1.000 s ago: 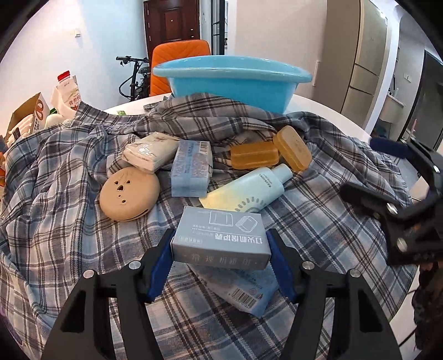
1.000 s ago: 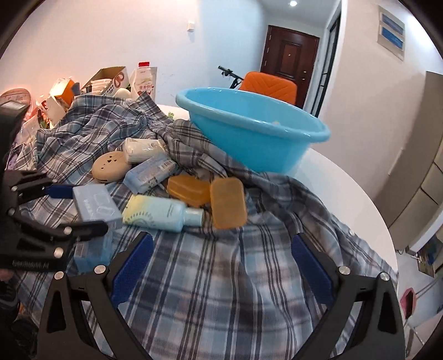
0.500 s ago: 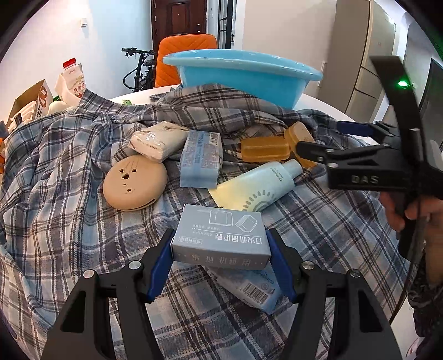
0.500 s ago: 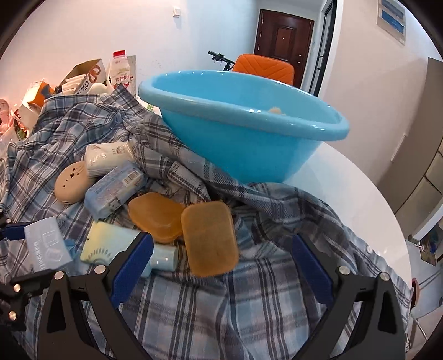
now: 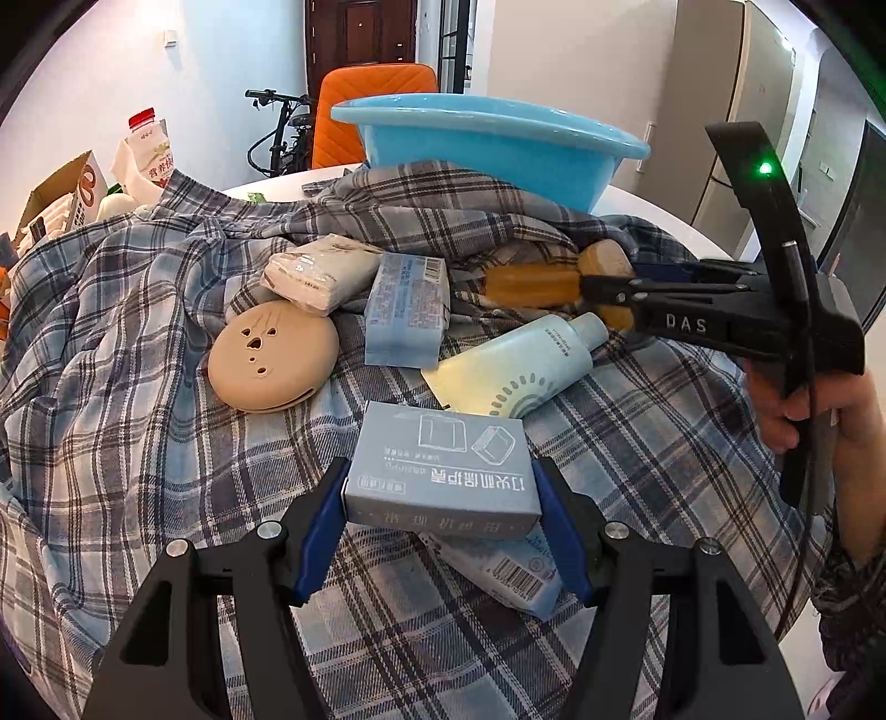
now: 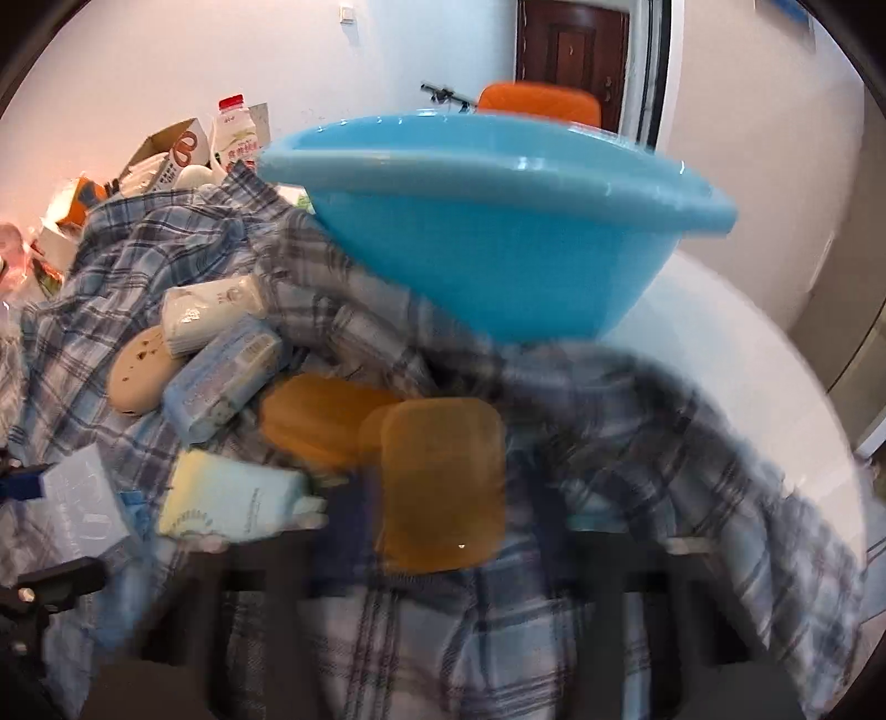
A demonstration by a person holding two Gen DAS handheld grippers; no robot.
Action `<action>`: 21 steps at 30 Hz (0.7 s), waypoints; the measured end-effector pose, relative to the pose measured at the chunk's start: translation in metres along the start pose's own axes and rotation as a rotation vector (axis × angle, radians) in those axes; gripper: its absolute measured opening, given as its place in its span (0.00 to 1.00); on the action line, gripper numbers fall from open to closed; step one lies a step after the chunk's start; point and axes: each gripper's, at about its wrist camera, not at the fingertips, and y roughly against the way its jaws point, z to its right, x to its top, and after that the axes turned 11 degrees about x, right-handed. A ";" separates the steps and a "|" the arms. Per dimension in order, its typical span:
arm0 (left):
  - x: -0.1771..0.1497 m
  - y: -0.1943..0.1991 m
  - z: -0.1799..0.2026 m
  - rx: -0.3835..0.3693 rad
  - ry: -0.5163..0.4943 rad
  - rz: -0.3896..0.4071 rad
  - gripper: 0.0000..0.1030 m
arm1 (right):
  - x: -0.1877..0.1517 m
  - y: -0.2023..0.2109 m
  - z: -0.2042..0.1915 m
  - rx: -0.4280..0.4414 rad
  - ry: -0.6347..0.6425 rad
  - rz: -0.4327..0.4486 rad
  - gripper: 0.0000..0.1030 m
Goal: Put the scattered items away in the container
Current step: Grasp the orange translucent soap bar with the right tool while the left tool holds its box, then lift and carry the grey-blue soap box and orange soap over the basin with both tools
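Meanwhile, a grey-blue box (image 5: 443, 471) is clamped in the left gripper (image 5: 443, 531) above the plaid cloth (image 5: 138, 332); the right gripper (image 6: 443, 531) (blurred) is closing around an amber soap bar (image 6: 443, 482) near the blue basin (image 6: 498, 232).

Pale blue walls (image 5: 111, 66) back the room, with a dark brown door (image 5: 360, 33) behind an orange chair (image 5: 371, 94). A bicycle (image 5: 277, 133) leans nearby; tall beige cabinets (image 5: 720, 111) stand right.

Behind the table: an orange chair (image 5: 376, 105), a black bike (image 5: 282, 133) and a dark brown door (image 5: 360, 33). At the left, a milk bottle (image 5: 149, 149) beside an open cardboard box (image 5: 55, 194).
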 end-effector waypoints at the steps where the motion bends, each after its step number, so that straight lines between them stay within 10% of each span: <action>1: 0.000 0.000 0.000 0.000 0.000 0.000 0.65 | -0.001 0.000 0.001 0.000 -0.006 -0.004 0.40; 21: 0.003 0.021 0.008 0.029 -0.022 0.033 0.64 | -0.013 0.055 -0.021 -0.017 0.032 0.071 0.40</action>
